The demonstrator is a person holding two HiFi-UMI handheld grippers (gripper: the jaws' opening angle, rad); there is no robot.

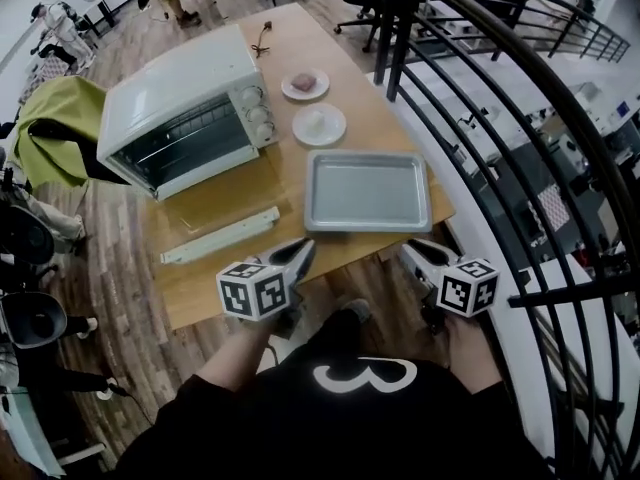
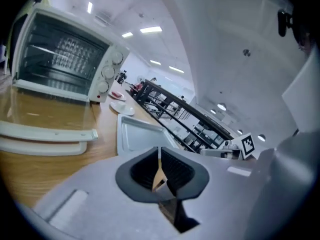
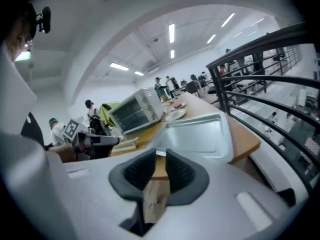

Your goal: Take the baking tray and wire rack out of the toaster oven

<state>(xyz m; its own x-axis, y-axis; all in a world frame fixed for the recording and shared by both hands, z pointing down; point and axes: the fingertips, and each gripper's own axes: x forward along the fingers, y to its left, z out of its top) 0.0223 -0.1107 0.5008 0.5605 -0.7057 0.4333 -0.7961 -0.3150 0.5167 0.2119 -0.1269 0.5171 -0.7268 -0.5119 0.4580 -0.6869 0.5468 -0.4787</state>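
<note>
The white toaster oven (image 1: 180,93) stands at the back left of the wooden table, its glass door (image 1: 222,234) folded down flat. The wire rack (image 1: 190,140) sits inside the oven, its bars also showing in the left gripper view (image 2: 65,54). The empty grey baking tray (image 1: 367,190) (image 2: 137,134) (image 3: 197,134) lies on the table to the right of the door. My left gripper (image 1: 303,251) (image 2: 159,151) hangs at the table's front edge, shut and empty. My right gripper (image 1: 411,252) (image 3: 160,155) hovers just off the tray's near right corner, its jaws a narrow gap apart with nothing between them.
Two small white plates (image 1: 305,84) (image 1: 319,124) sit behind the tray, the far one with pinkish food. A black metal railing (image 1: 480,118) runs close along the table's right side. A green cloth (image 1: 55,128) drapes a chair at the left.
</note>
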